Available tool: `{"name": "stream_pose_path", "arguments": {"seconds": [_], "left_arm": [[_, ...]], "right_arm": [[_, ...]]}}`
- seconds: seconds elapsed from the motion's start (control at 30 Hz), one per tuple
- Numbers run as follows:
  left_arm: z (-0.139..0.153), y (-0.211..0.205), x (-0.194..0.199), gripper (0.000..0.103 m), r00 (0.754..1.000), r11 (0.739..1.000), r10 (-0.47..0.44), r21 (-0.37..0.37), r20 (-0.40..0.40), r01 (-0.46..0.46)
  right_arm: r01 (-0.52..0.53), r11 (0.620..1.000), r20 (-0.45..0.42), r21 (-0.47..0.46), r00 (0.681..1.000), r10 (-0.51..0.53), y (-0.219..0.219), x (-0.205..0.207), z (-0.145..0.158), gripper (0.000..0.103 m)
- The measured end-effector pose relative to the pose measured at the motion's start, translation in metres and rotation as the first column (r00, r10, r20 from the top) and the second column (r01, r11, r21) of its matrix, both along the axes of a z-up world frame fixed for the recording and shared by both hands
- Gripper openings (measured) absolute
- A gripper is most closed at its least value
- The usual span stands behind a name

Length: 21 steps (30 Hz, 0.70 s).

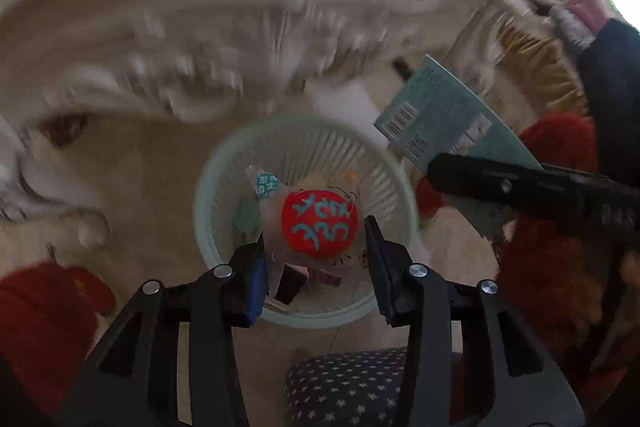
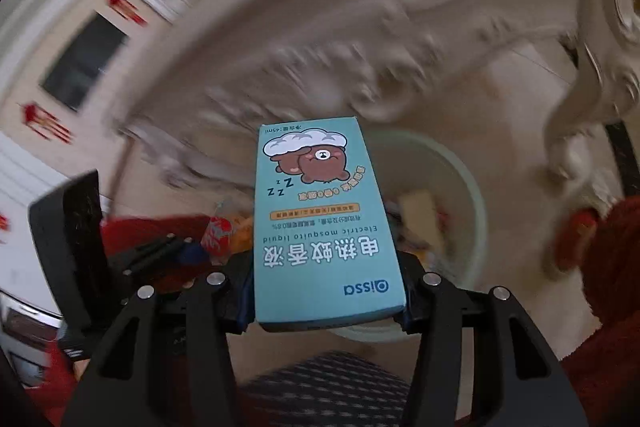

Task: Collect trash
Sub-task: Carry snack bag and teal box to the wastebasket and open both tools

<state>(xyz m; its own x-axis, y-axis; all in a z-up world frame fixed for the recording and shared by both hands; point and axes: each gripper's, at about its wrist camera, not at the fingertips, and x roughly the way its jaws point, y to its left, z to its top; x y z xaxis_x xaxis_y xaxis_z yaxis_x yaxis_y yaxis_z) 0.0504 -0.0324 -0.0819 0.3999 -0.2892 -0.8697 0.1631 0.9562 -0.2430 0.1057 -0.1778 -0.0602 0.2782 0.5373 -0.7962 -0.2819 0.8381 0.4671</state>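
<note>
Room: pale floor under a carved cream table edge, blurred.
Left wrist view: left tool point(image 1: 316, 259) spread wide above the pale green wastebasket point(image 1: 224, 155); red snack wrapper point(image 1: 319, 223) already over or inside it.
Right wrist view: right tool point(image 2: 324, 301) clamps a teal mosquito-liquid box point(image 2: 324, 219), just above the wastebasket.
Progress: wrapper apparently released; box left to drop.

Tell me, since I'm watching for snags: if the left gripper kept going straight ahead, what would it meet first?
Probably the red-labelled wrapper between the left gripper's open fingers, with the pale green basket beyond; depth unclear.
</note>
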Motion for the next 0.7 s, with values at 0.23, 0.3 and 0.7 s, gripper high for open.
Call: {"name": "stream_pose_path", "arguments": {"seconds": [0.23, 0.3, 0.7], "left_arm": [[-0.051, -0.008, 0.013, 0.043, 0.994, 0.999, 0.004, 0.033, -0.107, -0.001], [-0.053, -0.007, 0.013, 0.044, 0.995, 0.999, 0.012, 0.038, -0.103, -0.009], [-0.049, -0.009, 0.017, 0.09, 0.999, 0.992, 0.042, 0.12, -0.024, -0.039]], "right_arm": [[0.008, 0.986, -0.035, -0.167, 0.999, -0.014, 0.01, 0.009, -0.045, 0.049], [0.009, 0.983, -0.041, -0.184, 0.999, -0.017, 0.008, 0.009, -0.053, 0.049], [0.082, 0.967, -0.018, -0.241, 0.996, -0.088, -0.009, -0.005, -0.061, 0.079]]}}
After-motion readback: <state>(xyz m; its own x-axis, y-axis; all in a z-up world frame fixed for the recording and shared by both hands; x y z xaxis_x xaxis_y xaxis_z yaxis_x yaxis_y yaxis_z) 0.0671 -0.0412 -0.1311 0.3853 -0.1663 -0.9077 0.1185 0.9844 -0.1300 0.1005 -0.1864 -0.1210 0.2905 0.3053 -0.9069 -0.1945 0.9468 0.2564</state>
